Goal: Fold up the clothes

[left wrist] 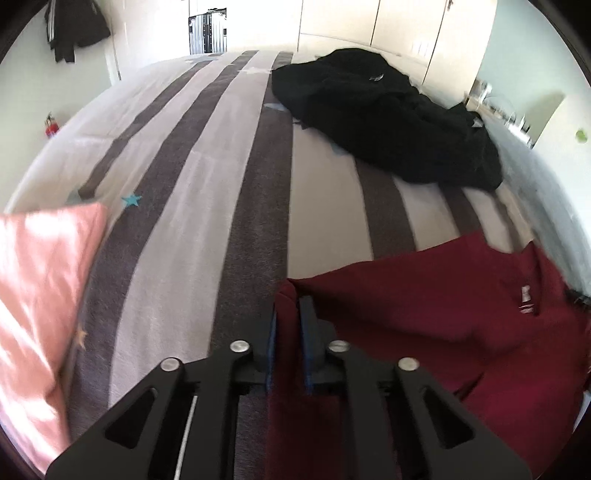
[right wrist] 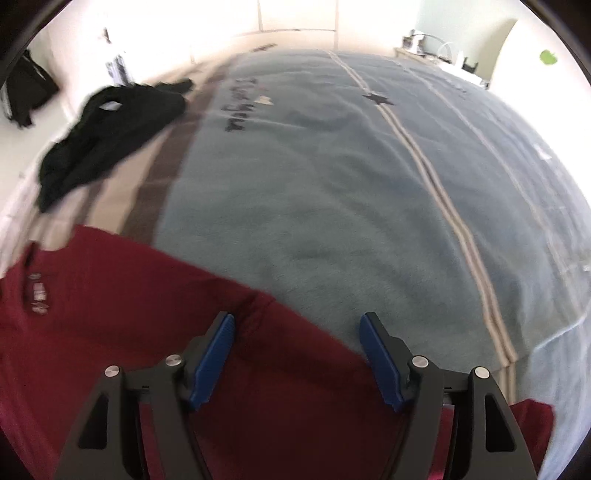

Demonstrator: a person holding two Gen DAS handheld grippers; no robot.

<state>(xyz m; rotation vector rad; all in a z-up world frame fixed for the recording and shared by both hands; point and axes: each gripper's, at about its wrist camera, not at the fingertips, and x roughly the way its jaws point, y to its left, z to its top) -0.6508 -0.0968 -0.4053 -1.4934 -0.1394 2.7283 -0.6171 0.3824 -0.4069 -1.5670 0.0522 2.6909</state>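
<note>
Red shirt pinched in left jaws; beneath spread right jaws.

You have three garments on the wide striped bedspread: one dark red cotton shirt at its near edge, one crumpled black garment at its far side and one folded pale pink cloth on its near left; one more dark jacket hangs on the wall beyond the bedspread
</note>
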